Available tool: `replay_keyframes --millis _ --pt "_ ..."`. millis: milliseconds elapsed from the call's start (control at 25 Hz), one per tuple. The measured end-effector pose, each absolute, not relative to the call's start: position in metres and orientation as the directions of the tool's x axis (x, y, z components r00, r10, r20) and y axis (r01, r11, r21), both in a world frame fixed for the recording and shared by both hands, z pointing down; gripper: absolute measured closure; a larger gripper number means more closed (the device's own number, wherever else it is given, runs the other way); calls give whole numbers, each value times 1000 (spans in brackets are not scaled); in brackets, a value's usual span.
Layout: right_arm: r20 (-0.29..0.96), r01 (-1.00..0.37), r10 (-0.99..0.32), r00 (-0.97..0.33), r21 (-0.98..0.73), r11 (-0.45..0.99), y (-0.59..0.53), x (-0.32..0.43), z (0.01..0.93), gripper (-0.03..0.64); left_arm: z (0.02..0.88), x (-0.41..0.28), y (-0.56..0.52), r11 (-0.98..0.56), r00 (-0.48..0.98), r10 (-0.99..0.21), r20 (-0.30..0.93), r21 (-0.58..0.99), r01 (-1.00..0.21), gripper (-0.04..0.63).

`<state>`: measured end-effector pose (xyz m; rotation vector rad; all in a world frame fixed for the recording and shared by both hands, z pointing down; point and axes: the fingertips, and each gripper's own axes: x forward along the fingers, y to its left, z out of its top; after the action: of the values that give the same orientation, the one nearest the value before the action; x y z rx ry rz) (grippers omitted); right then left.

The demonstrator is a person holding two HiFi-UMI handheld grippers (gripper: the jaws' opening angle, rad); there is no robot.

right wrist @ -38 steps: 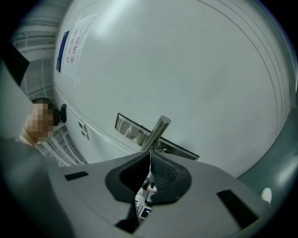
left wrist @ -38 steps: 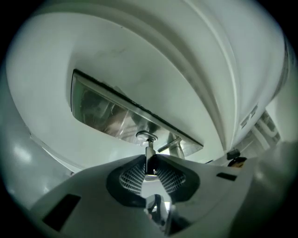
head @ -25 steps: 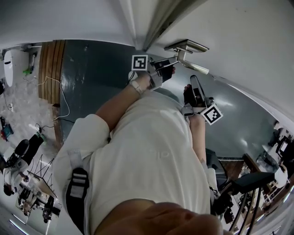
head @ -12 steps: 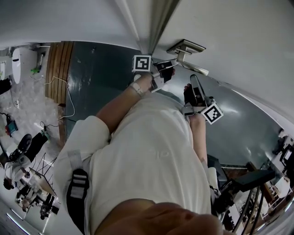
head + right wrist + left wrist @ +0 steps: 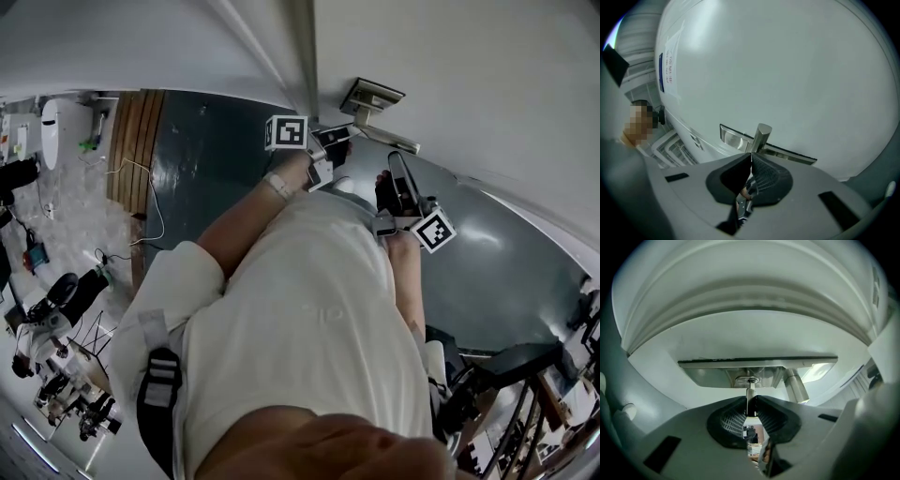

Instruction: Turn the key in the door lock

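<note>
Two grippers are up at the door [image 5: 487, 84], and the left gripper [image 5: 750, 405] has the key [image 5: 750, 398]. Its dark pads [image 5: 733, 420] are pinched right onto the key's head, with only that thin strip of metal keeping them apart. The key is in the lock [image 5: 747, 379], running straight from the pads into the round cylinder, and the left gripper view shows it edge-on. That cylinder sits in the steel plate [image 5: 759, 367], and just to its right the handle [image 5: 796, 386] comes off the same plate. From the head view, the left gripper sits just beside the plate, its marker cube [image 5: 286, 132] on the side away from it, the forearm reaching out from a white shirt [image 5: 309, 309]. Over to the right gripper [image 5: 750, 158]: jaws pressed together, nothing between them. Its tips are close under the handle's end, though whether they touch it I cannot tell. Dark floor [image 5: 206, 178] lies below.
</note>
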<state>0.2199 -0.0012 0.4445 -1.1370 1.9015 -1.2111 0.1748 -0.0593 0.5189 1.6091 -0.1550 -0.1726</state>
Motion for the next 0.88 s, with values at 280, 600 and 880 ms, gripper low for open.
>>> replay_keyframes --millis 280,600,880 --pt "-64 -316 -885 -462 -920 231 4 216 442 592 518 163 -52 -94 971 -221 85 990 -108 526" --pt "-95 -274 -852 -515 -923 268 2 229 441 592 521 174 -54 -138 945 -259 202 960 -243 522" --pt "-117 -243 -814 -569 -922 303 6 217 436 592 520 161 -51 -159 900 -313 303 917 -365 514"
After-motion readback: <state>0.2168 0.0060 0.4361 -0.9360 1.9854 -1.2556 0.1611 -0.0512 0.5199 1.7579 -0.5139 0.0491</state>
